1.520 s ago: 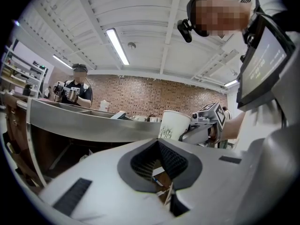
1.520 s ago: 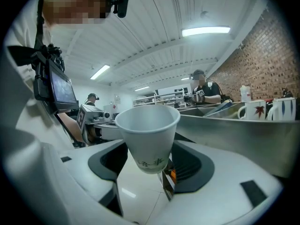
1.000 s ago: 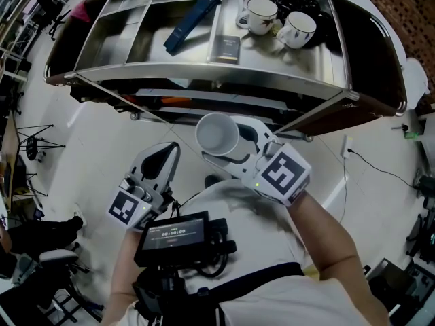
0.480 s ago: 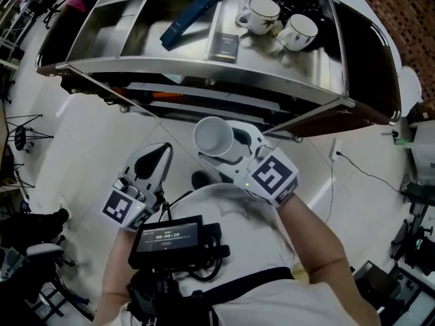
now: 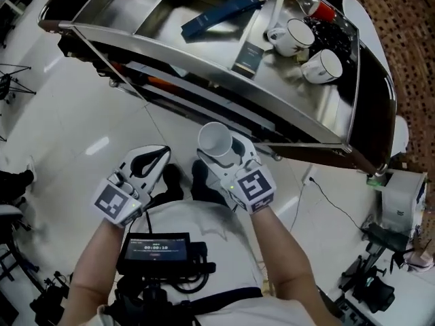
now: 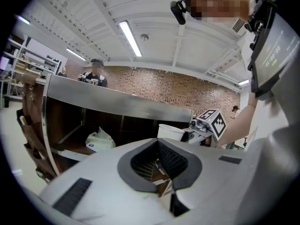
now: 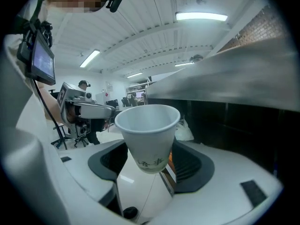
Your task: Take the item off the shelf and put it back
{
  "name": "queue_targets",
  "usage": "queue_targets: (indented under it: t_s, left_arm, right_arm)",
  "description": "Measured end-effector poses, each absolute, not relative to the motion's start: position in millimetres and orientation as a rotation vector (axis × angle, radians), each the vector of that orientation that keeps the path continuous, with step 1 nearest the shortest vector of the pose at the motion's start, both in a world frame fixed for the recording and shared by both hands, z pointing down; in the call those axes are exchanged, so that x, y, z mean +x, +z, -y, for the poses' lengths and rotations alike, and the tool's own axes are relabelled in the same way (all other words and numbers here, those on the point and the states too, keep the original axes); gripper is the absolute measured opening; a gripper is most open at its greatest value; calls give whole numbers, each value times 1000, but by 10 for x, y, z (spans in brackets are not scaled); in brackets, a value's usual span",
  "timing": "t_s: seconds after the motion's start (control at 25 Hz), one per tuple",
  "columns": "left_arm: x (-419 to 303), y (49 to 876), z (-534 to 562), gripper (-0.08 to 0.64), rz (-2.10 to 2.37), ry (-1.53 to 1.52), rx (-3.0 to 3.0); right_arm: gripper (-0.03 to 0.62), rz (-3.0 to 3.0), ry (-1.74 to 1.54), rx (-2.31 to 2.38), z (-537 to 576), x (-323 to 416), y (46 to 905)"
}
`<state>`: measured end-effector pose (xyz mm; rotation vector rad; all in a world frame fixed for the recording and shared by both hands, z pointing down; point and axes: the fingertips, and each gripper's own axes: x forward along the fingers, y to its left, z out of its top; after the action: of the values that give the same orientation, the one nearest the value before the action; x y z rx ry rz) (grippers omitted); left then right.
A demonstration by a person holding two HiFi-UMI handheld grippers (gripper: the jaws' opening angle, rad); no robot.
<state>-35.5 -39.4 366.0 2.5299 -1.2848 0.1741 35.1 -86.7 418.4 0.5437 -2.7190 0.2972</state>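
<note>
White glossy floor (image 5: 68, 114) fills head view; stainless steel shelf unit (image 5: 136, 9) runs across the top. White paper cup (image 5: 216, 141) is off the shelf, mouth up, clamped in right gripper (image 5: 225, 156) just before the shelf's front edge. Left gripper (image 5: 163, 152) beside it, apart.

Left gripper view: jaws together at tips, nothing between.

Right gripper view: both pads press cup's lower wall; rim stands above jaws.

Bright ceiling tubes (image 7: 201, 17) are lighting the room, the steel shelf (image 5: 146, 9) is glaring, and fisheye distortion is bending edges, darkening both gripper views' corners.
</note>
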Motion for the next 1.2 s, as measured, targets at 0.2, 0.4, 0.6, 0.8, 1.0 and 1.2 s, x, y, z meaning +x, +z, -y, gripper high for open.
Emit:
queue_targets:
  t_s: [0.2, 0.4, 0.6, 0.8, 1.0, 1.2]
  left_arm:
    - [-252, 3816, 373, 8, 1248, 179, 2503]
    - [-295, 3871, 410, 8, 1297, 141, 2469]
    - [-315, 3954, 369, 8, 1330, 135, 2418]
    - [-361, 4038, 332, 8, 1359, 145, 2378]
    - [-350, 4120, 287, 8, 1388, 147, 2344]
    - [-401, 4191, 216, 8, 1417, 146, 2296]
  right_arm:
    - [281, 2681, 296, 625, 1079, 435, 4452]
    - [282, 2632, 277, 678, 1421, 527, 4756]
    - [282, 2586, 273, 813, 1864, 710, 4996]
    - [282, 2537, 275, 953, 2375, 914, 5118]
    - [284, 2463, 284, 1028, 2790, 1093, 5304]
    - [284, 2417, 311, 1066, 3022, 1157, 5427]
